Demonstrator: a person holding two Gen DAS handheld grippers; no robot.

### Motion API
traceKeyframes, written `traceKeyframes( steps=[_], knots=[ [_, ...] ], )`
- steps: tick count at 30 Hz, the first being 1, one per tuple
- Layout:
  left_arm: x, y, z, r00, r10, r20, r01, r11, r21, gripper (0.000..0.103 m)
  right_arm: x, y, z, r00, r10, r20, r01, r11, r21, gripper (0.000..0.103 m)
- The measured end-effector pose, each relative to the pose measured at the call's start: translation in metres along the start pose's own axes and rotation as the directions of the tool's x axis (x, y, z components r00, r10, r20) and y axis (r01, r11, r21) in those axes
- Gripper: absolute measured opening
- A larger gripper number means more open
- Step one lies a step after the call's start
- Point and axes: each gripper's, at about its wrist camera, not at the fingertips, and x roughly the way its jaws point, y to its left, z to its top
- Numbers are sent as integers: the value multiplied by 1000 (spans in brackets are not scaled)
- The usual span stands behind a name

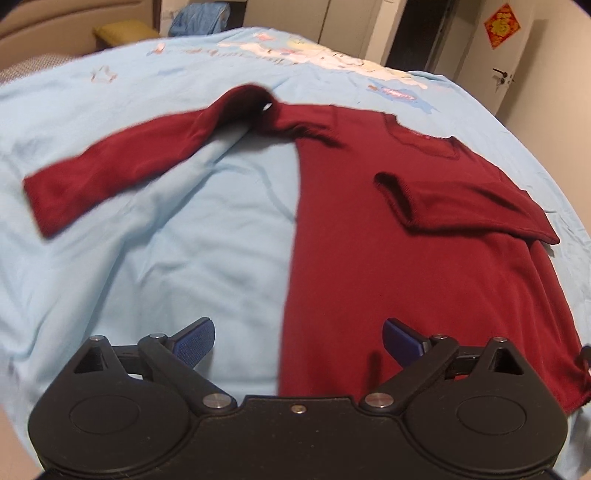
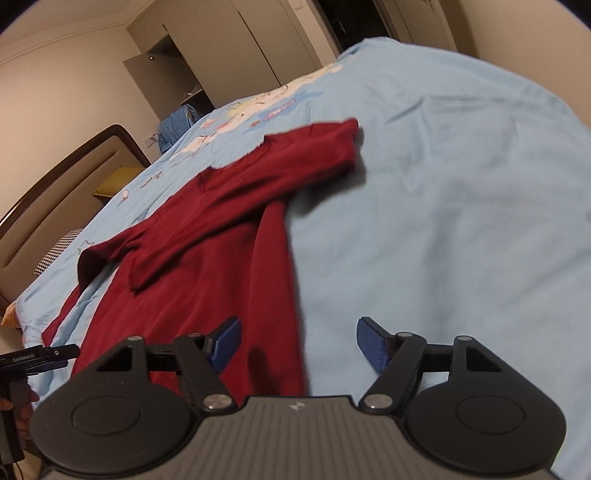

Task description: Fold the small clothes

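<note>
A dark red long-sleeved sweater [image 1: 369,229] lies flat on a light blue bedspread [image 1: 166,258]. One sleeve [image 1: 110,173] stretches out to the left; the other sleeve [image 1: 461,206] is folded across the chest. My left gripper [image 1: 297,339] is open and empty, above the sweater's lower left edge. In the right wrist view the sweater [image 2: 207,236] lies left of centre, folded sleeve [image 2: 229,218] on top. My right gripper [image 2: 297,345] is open and empty, above the sweater's lower right edge. The left gripper's body [image 2: 33,358] shows at the far left.
The bedspread [image 2: 443,221] has a cartoon print near the far end [image 1: 314,51]. A headboard [image 2: 55,199] and a yellow pillow [image 1: 122,31] are at the bed's end. Blue cloth [image 1: 199,20], wardrobes [image 2: 207,62] and a door [image 1: 491,66] stand beyond.
</note>
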Motion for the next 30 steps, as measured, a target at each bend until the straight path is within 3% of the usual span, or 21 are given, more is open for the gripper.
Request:
traceKeyframes(
  steps=[5, 7, 8, 9, 12, 13, 15, 23, 30],
  knots=[
    [0, 18, -16, 997, -47, -61, 41, 994, -97, 85, -18, 11, -31, 1000, -12, 2, 12, 999, 31, 55],
    [0, 19, -22, 996, -62, -67, 54, 993, -108, 76, -23, 15, -38, 1000, -25, 3, 25, 999, 33, 47],
    [-1, 19, -24, 995, -70, -67, 62, 992, -109, 74, -24, 16, -41, 999, -39, 2, 39, 999, 24, 36],
    [-1, 18, -26, 995, -81, -64, 73, 991, -109, 66, -25, 18, -43, 999, -54, 0, 54, 998, 13, 24],
    [-4, 16, -27, 989, -134, -63, 126, 986, -112, 33, -30, 21, -47, 998, -57, -5, 57, 998, -3, 11],
    [-4, 15, -28, 987, -147, -64, 140, 984, -113, 19, -32, 22, -48, 998, -58, 0, 58, 998, -9, 10],
    [-7, 11, -28, 987, -147, -63, 141, 986, -92, 6, -38, 26, -50, 998, -68, 14, 68, 997, -25, 8],
    [-49, 10, -28, 991, -133, 16, 133, 991, -31, 3, -70, 32, -59, 997, -54, 48, 55, 998, -28, 7],
    [-65, 12, -49, 992, -122, -19, 122, 993, -9, 3, -99, 43, -76, 998, -58, 28, 60, 996, -62, 6]
  ],
)
